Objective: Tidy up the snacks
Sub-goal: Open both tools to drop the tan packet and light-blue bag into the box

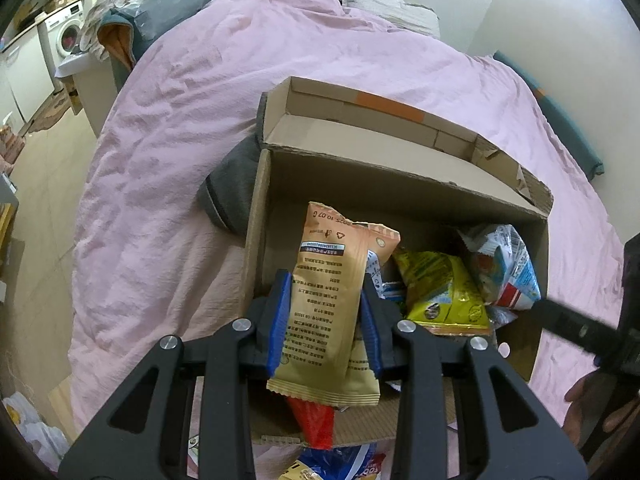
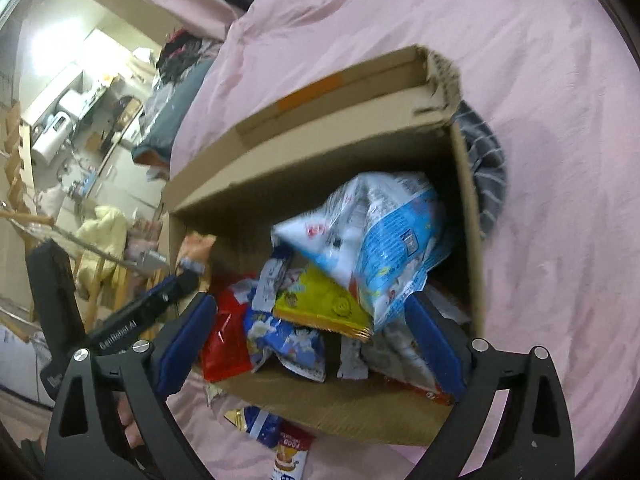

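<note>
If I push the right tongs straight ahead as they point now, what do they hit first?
Most likely the snack pile in the cardboard box: the open right tongs frame the yellow packet, with the blue-and-white bag just behind. Depth is unclear, so the box's near edge could catch the fingers first.

The left hand-held gripper [image 1: 326, 322] clamps a tan snack packet [image 1: 336, 304] above the cardboard box [image 1: 400, 184].
</note>
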Available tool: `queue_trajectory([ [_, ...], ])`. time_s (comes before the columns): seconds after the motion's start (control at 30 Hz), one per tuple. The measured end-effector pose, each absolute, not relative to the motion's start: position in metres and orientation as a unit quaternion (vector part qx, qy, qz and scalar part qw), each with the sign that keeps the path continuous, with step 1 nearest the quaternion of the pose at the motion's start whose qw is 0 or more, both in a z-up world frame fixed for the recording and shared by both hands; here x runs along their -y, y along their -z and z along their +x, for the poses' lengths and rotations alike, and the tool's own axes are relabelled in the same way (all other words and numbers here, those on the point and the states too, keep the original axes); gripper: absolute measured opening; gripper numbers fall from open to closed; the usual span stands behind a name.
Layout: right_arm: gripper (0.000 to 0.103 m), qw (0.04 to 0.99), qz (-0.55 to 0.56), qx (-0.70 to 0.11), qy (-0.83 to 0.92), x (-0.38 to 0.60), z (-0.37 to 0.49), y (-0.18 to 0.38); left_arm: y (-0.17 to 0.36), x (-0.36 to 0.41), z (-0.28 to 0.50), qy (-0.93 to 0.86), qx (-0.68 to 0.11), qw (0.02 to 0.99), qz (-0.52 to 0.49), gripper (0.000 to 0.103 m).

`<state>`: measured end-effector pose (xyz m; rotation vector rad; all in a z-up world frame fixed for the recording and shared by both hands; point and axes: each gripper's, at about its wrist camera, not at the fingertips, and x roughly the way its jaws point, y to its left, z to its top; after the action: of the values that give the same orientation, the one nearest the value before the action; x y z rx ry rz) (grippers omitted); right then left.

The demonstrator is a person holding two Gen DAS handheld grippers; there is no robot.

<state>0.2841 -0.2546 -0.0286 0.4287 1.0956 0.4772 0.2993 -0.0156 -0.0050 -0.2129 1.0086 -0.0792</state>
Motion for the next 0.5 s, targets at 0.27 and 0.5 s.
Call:
queue_trajectory([
  [0.27, 0.098, 0.796, 0.176, -0.528, -0.237, 0.242, 0.282, 0.033, 0.001, 0.011, 0.299, 0.047, -0.474, 0.871, -0.122, 0.055],
  [0.5, 0.098, 0.779, 0.177, -0.546, -0.254, 0.235, 0.278, 0.039, -0.005, 0.012, 0.296, 0.045, -0.465, 0.877, -0.115, 0.078],
])
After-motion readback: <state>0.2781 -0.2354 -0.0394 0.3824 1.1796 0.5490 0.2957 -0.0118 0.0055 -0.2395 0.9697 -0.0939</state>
